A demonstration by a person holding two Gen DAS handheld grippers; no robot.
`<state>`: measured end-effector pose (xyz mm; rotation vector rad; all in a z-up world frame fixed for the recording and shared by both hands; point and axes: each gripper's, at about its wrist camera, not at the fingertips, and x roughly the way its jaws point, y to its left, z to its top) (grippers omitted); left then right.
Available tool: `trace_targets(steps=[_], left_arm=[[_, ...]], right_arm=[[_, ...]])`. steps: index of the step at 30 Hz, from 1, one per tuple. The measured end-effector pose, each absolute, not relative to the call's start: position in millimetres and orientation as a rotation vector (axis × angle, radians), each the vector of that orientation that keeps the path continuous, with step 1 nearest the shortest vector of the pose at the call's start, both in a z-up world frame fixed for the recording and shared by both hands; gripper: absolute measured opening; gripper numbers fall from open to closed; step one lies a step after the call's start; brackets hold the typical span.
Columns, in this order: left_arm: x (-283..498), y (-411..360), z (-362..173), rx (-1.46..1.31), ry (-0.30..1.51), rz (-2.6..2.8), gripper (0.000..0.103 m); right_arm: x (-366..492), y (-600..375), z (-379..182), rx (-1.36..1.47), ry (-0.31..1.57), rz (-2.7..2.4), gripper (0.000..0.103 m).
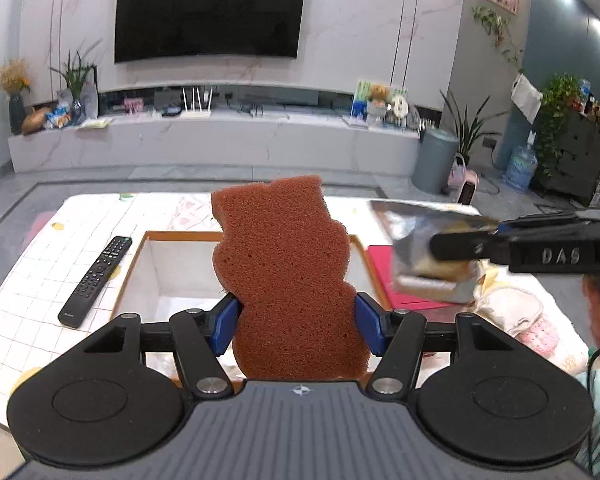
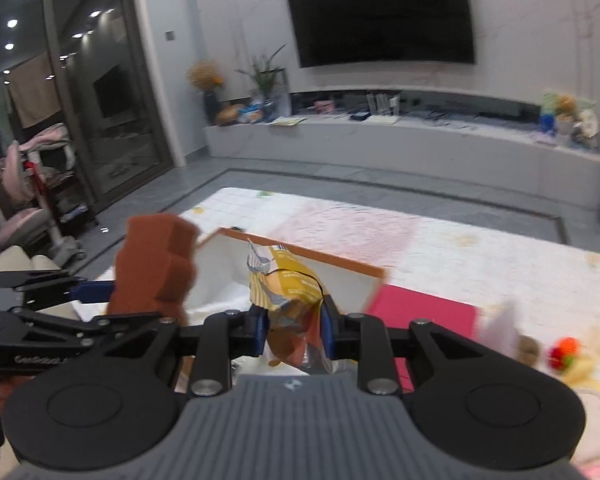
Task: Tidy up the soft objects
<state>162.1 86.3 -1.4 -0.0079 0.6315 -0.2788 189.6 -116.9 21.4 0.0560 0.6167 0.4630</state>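
Two claws gripping, sponge [image 1: 288, 276] hiding box [image 1: 172, 264], packet [image 2: 288, 300] blurred

A home living room: wall-mounted television [image 1: 208, 10], media console [image 1: 220, 140], houseplants [image 1: 560, 120].

Open box [image 1: 188, 264] — sponge [image 1: 288, 276] above

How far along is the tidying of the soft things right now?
Nothing shows as packed yet; the visible part of the box is bare. In hand: the left gripper clamps a brown sponge, the right gripper a snack bag, both above the box. Left: dropping both in, then the plush items on the table.
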Motion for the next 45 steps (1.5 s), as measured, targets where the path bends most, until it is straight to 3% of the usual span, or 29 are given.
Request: trace_targets(steps=[7,16,33,40,45], left_arm=[[200,106,-23,-0.039,0.755,-0.314,0.070],[243,113,-65,-0.110,0.897,-0.357,0.070],[274,92,-107,-0.101,1.037,-0.347,0.070],[284,78,-115,-0.079,1.083,-0.366,0.071],[285,73,-120,-0.054,1.089,-0.355,0.078]], right_arm=[[248,-62,-8,0.021,0.742,0.484,0.025],[308,-58,-41,0.147,0.878,0.396,0.025],[338,-68,-86,0.180,1.061,0.274,0.033],[328,-79,-80,0.183,1.027,0.288,0.037],[322,-82,-78,0.171,1.017,0.299,0.037]])
